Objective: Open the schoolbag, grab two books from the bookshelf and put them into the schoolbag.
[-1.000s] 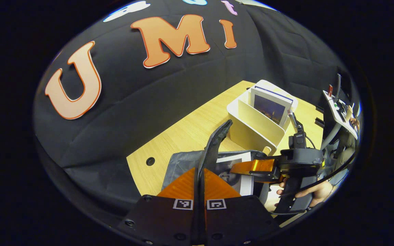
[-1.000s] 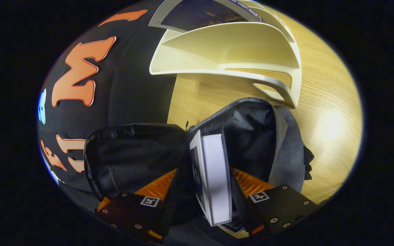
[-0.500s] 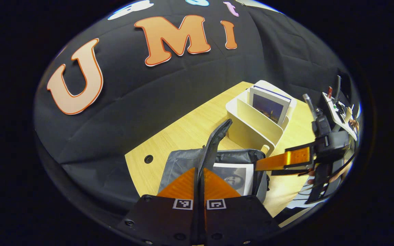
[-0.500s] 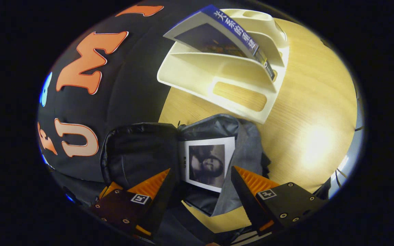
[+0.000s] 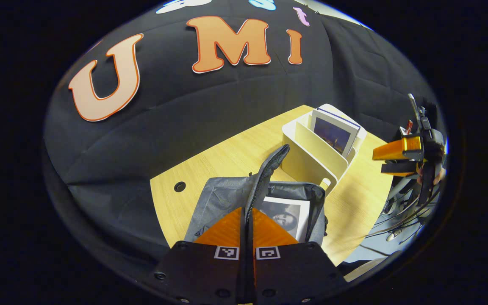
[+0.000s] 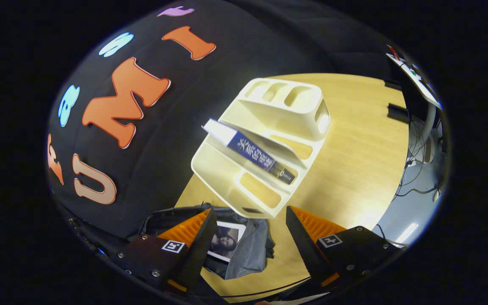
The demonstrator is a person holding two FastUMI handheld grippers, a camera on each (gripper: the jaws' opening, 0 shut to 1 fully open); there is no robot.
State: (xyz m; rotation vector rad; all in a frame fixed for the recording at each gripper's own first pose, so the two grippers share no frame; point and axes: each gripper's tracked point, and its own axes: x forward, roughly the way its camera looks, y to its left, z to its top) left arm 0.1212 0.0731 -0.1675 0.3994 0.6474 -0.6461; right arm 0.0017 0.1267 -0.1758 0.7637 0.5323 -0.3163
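Left gripper at 6 o'clock of the left gripper view: fingers pressed together on the raised zipper edge of the schoolbag flap, holding it upright so the schoolbag stays open. The schoolbag lies on the wooden table, just near side of the bookshelf. First book, white-bordered cover with a dark portrait, lies inside the open bag, cover up, at about 5 o'clock from the flap. Second book stands in the rear slot of the cream bookshelf, at roughly 2 o'clock from the bag. Right gripper shows at 3 o'clock of that view, raised off the table, well apart from bag and shelf, fingers apart with nothing between them. Right gripper view: right gripper at 6 o'clock, jaws spread wide, empty, looking down on the shelf. Bookshelf sits dead centre; the blue-spined second book leans in one of its middle slots, spine up. Schoolbag at 7 o'clock, low between the fingers, with the first book visible inside its opening. Front slots of the shelf nearest the bag show bare table through their cut-outs. Cables at 3 o'clock beyond the table edge.
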